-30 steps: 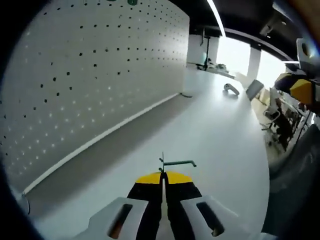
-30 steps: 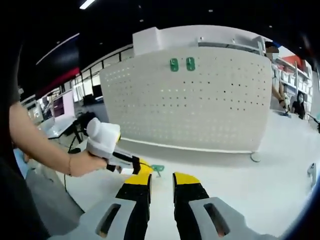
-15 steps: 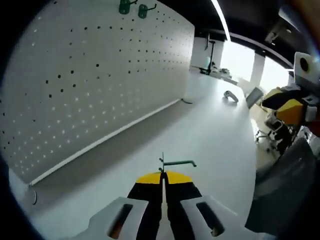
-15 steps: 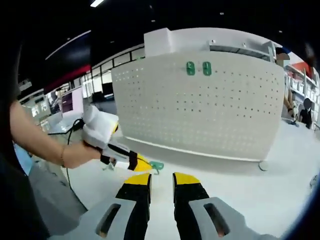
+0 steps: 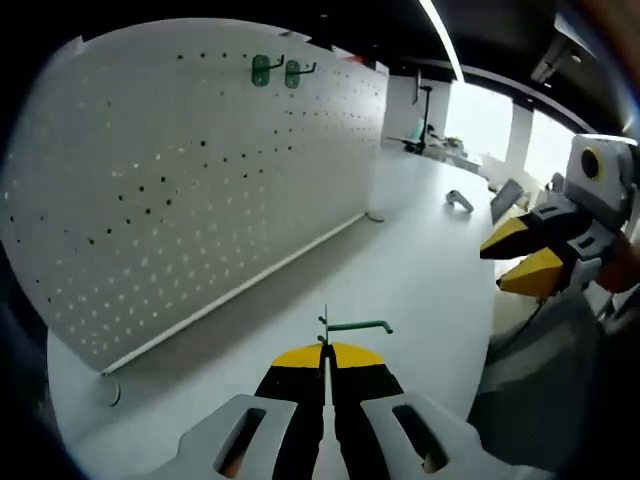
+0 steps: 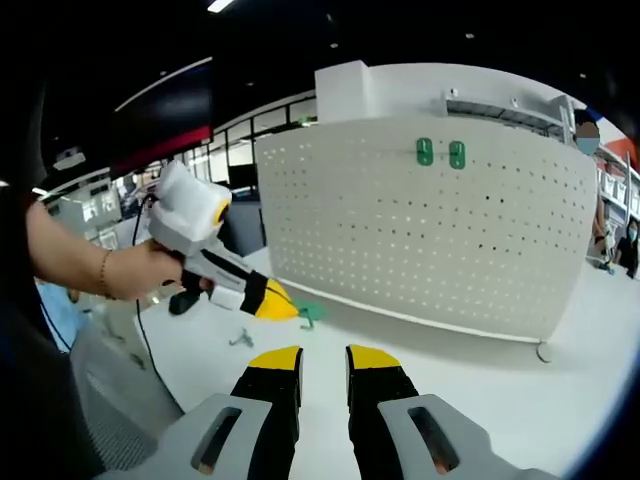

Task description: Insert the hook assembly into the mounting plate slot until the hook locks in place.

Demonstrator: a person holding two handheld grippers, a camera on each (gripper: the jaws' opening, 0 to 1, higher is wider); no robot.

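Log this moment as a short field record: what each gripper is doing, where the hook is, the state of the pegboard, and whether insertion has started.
left gripper: shut on the green hook, held above the white table
right gripper: open, holding nothing
pegboard: upright on the table, two green hooks already mounted near its top edge
held hook position: away from the pegboard, not touching it
insertion: not yet begun
other items: small grey piece lying on the table
person: hand gripping the left gripper's handle
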